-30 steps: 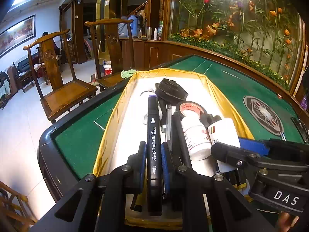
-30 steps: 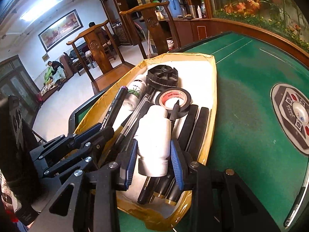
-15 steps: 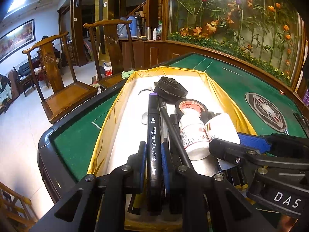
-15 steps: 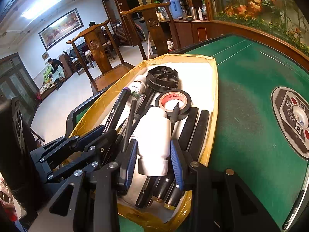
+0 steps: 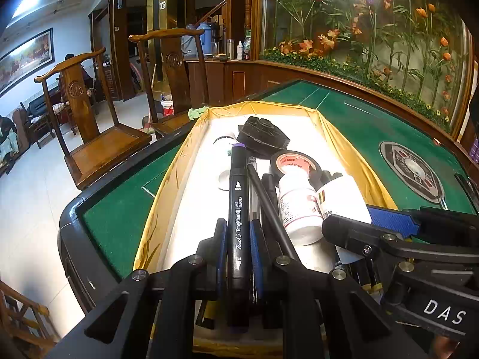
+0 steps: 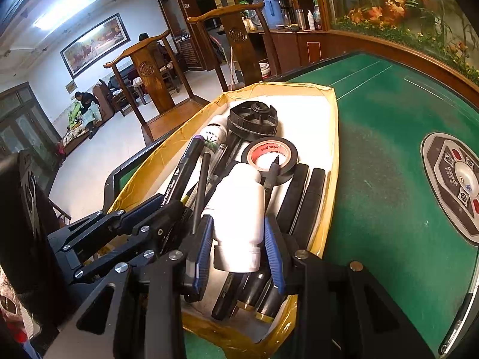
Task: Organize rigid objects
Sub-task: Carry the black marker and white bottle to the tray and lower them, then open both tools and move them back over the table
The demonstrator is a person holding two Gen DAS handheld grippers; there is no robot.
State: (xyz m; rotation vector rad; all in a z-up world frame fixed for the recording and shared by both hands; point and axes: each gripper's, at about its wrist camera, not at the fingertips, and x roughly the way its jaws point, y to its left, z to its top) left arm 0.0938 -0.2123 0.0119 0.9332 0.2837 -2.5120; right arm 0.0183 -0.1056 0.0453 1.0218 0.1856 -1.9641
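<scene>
jaws: left gripper (image 5: pixel 236 240) clamped on long black art marker (image 5: pixel 237 209), held lengthwise to lay alongside the pens | right gripper (image 6: pixel 238 236) closed on white plastic bottle (image 6: pixel 238 206) | both over yellow-taped white-lined tray (image 6: pixel 329 197) on green felt surface (image 6: pixel 389 194)

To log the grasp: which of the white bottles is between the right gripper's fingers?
The plain white bottle, cap toward the camera, between the right gripper; the red-labelled bottle lies free.
</scene>
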